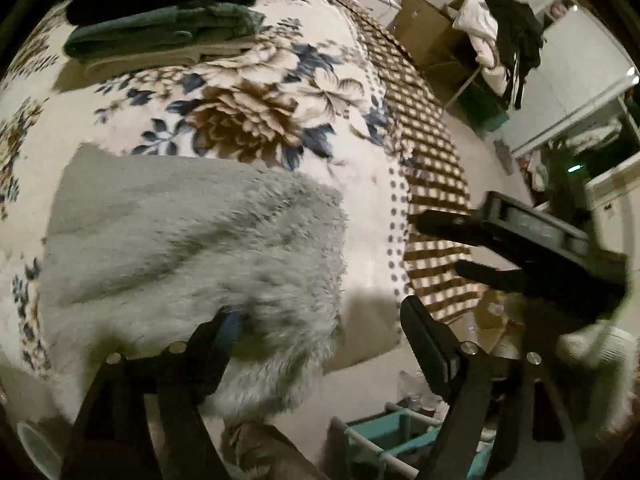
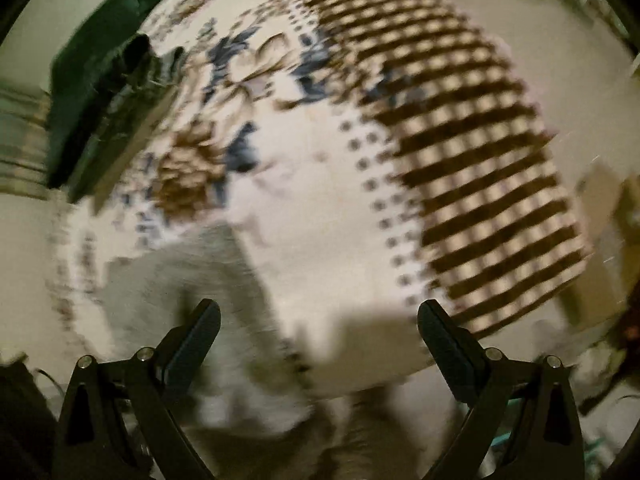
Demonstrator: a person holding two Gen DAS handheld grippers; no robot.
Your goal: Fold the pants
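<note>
On the bed's cream floral blanket, near its front edge, lie the fluffy light-grey fleece pants. The left hand-held gripper hangs above their near end, jaws wide apart. The right hand-held gripper, beside it, is spread empty too. Folded dark-green clothes sit stacked farther back.

Floral blanket on bed; folded clothes stack; teal rack below

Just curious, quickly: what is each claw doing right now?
Left gripper: open, holding nothing, over the grey fuzzy pants.
Right gripper: open, empty.
</note>
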